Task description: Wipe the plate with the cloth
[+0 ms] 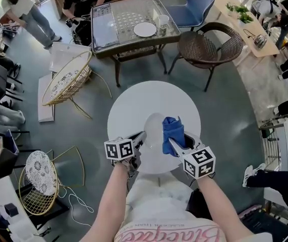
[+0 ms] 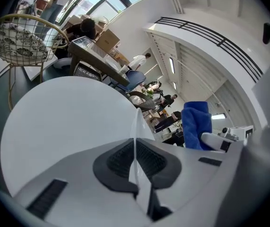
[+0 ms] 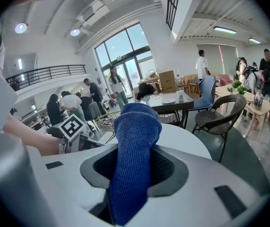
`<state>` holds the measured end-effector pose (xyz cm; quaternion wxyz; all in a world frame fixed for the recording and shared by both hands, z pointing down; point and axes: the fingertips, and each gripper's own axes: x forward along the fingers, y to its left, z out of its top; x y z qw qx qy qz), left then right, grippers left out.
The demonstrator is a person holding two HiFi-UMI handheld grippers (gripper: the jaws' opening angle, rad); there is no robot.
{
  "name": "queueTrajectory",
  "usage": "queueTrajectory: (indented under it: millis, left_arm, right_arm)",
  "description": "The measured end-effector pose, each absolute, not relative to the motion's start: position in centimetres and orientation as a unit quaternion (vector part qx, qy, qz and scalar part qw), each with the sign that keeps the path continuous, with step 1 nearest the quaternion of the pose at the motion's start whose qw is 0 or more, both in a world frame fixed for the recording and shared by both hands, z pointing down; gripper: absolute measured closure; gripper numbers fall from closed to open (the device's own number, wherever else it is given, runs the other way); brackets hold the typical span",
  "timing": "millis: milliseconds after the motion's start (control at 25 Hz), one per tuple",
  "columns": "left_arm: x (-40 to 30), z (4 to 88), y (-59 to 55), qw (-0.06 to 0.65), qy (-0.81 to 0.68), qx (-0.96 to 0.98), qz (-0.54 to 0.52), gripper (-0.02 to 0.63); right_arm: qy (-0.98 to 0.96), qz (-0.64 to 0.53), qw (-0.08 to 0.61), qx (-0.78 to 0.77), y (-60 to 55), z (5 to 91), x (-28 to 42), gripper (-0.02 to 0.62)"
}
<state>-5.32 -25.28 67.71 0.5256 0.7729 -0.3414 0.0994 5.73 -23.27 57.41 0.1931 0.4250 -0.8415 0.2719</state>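
A round white table [image 1: 133, 102] stands right in front of me. My left gripper [image 1: 139, 139] is shut on the rim of a white plate [image 1: 155, 130], which is tilted up off the table. In the left gripper view the plate [image 2: 137, 122] shows edge-on, pinched between the dark pads [image 2: 118, 160]. My right gripper [image 1: 176, 146] is shut on a bunched blue cloth [image 1: 173, 131], held close to the plate's right side. In the right gripper view the cloth [image 3: 134, 136] stands up out of the jaws and hides the pads. The cloth [image 2: 195, 124] also shows in the left gripper view.
Beyond the round table are a brown wicker chair [image 1: 209, 47], a blue chair [image 1: 194, 4] and a glass-topped table [image 1: 133, 26] carrying a plate and a cup. Yellow wire chairs [image 1: 68, 79] [image 1: 38, 183] stand on the left. Several people are around the room's edges.
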Motion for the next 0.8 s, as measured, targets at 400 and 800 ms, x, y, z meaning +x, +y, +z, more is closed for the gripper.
queueTrajectory:
  millis: [400, 800]
  left_arm:
    - [-4.8, 58.9, -26.8, 0.425, -0.359, 0.827, 0.082, 0.586]
    - [-4.0, 50.3, -27.0, 0.307, -0.377, 0.872, 0.056, 0.586]
  right_arm:
    - [-0.862, 0.223, 0.161, 0.426, -24.1, 51.7, 6.2, 0.434]
    - [-0.88, 0.161, 0.124, 0.429, -24.4, 45.7, 6.2, 0.434]
